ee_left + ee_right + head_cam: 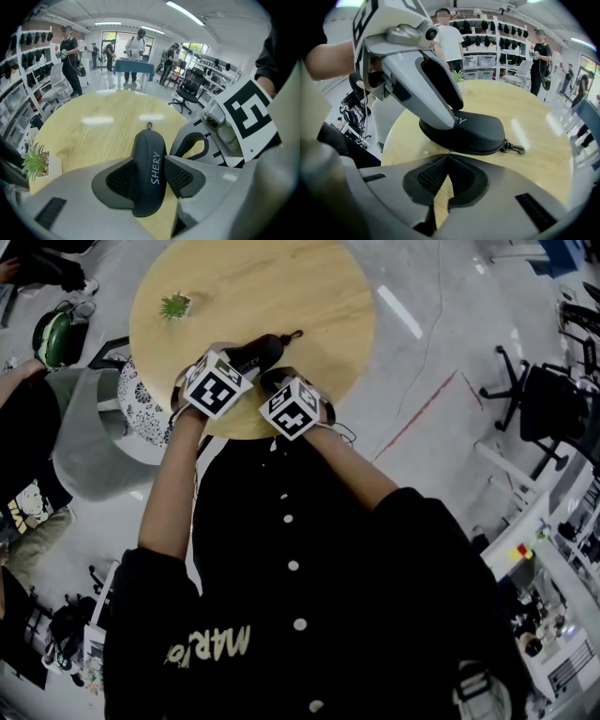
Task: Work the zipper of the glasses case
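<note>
left gripper (pixel 150 174) clamps glasses case (pixel 148 140); right gripper (pixel 449 157) pinches zipper pull (pixel 449 151) (near edge). pull-grab step; next, drag along seam.

Head view: high, aimed steeply down past the person's torso and arms onto the round table (pixel 281 287); farthest off.
Left gripper view: low behind the left gripper (pixel 149 176), very close, facing across the tabletop.
Right gripper view: low behind the right gripper (pixel 447 155), close, facing across the table.
Shared by all three: glasses case (pixel 255 352), tabletop.
</note>
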{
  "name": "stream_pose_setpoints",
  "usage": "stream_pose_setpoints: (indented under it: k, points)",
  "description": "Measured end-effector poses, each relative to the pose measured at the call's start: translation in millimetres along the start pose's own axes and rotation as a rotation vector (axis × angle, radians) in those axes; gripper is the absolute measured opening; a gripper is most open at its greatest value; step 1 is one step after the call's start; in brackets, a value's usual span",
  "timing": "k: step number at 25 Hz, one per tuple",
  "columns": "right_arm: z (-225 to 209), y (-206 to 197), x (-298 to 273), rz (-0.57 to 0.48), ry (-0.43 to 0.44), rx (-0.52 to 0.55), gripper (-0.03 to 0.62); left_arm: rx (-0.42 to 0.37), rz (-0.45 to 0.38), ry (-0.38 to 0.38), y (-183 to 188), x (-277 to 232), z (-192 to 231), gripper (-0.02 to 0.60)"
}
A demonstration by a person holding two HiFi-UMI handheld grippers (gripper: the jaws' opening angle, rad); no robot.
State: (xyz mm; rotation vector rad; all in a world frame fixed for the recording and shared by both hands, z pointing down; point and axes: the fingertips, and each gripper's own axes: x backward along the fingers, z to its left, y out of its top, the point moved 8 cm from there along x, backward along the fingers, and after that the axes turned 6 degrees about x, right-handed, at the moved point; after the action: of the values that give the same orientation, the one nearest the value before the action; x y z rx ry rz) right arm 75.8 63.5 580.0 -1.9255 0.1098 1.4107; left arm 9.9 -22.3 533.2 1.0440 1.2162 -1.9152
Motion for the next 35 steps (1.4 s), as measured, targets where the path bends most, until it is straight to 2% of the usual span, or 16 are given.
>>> stream_pose_setpoints:
  k: [6, 20, 32, 35]
  points:
    - [14.9, 4.4, -7.0, -0.029, -0.013, -0.068, 0.007, -0.006, -0.004, 0.001, -0.8, -0.6, 1.2, 0.198]
    - [47.1, 20.5, -19.1, -0.06, -0.001, -0.102, 0.006, 0.023, -0.002, -0.017, -0.8, 1.4, -0.7, 0.198]
    - [55.0, 25.8, -27.7, -0.076, 0.051, -0.113, 0.012, 0.02, -0.028, -0.011, -4.7, 1.4, -1.2, 0.198]
    - [48.7, 15.7, -14.6, -0.072, 0.105, -0.074, 0.058, -0.001, -0.052, 0.0, -3.7, 0.2, -3.4, 0.198]
